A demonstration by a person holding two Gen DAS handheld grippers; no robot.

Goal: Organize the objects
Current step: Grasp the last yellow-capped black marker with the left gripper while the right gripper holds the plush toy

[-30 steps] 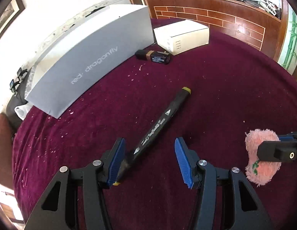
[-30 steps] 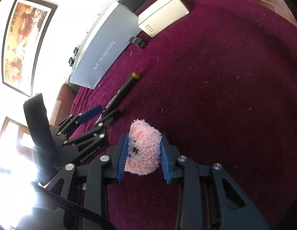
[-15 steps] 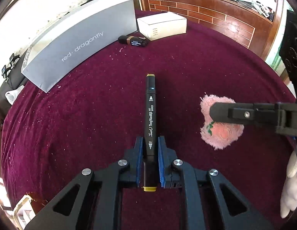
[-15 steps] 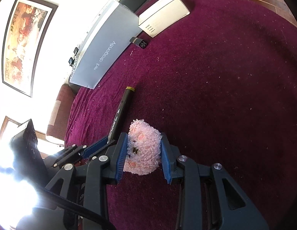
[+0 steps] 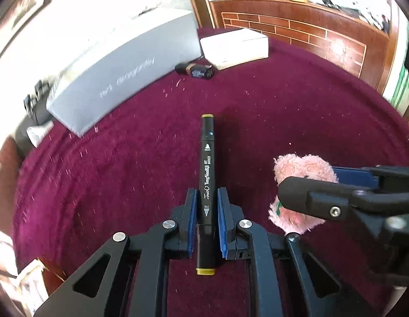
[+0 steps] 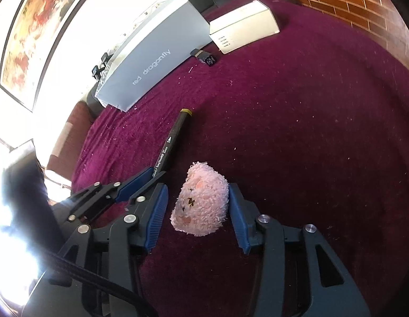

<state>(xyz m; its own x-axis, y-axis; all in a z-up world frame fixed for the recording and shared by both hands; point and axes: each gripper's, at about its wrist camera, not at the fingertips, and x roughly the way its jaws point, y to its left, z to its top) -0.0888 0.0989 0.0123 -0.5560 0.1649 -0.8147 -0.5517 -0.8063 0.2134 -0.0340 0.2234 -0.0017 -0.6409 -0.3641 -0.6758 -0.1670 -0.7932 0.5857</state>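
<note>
Strong daylight floods in from nine o'clock, bleaching the wall (image 5: 104,5) to glare. In the left wrist view the grey box (image 5: 120,76) is smeared by motion blur; the marker (image 5: 207,174) stays sharp. Both fisheye views bow straight edges and darken at the rim. The maroon cloth (image 6: 310,137) is evenly lit.

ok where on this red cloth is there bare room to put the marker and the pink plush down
The cloth is bare across its right side, from the white box down past the plush. A second bare patch lies between the grey box and the marker. It is crowded where the battery sits by both boxes.
</note>
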